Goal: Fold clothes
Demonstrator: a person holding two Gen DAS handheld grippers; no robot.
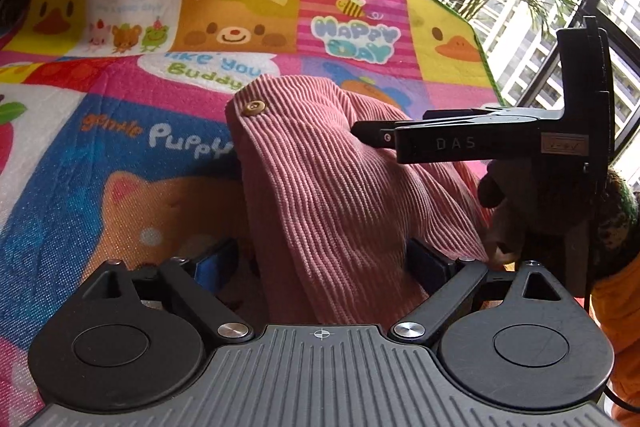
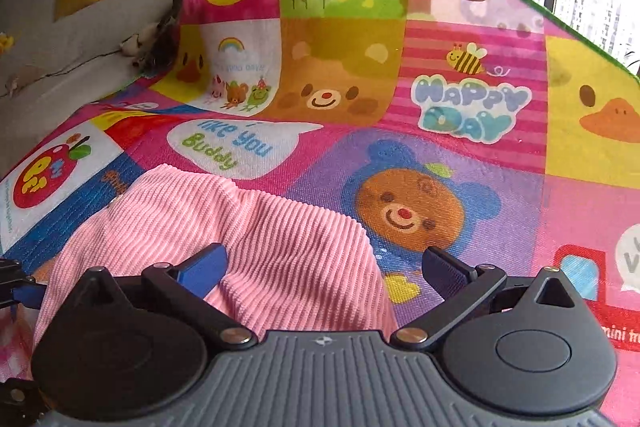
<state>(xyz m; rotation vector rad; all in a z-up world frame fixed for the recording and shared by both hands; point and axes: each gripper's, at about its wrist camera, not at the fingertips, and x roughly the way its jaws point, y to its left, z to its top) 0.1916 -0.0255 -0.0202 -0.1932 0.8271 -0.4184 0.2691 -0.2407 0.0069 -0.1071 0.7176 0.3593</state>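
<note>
Pink corduroy garment (image 1: pixel 340 195) is lying bunched on the cartoon play mat (image 1: pixel 248 7), brass snap at eleven o'clock; left gripper (image 1: pixel 324 259) is straddling it, jaws spread; right gripper (image 2: pixel 324 267), jaws spread wide, is pinching nothing, likely repositioning for a fold.

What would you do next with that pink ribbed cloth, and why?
Probably bring the right tool down on a free edge of the pink corduroy garment and close. Its jaws stand wide open, gripping nothing, and the cloth lies bunched on the cartoon mat, not flat.
</note>
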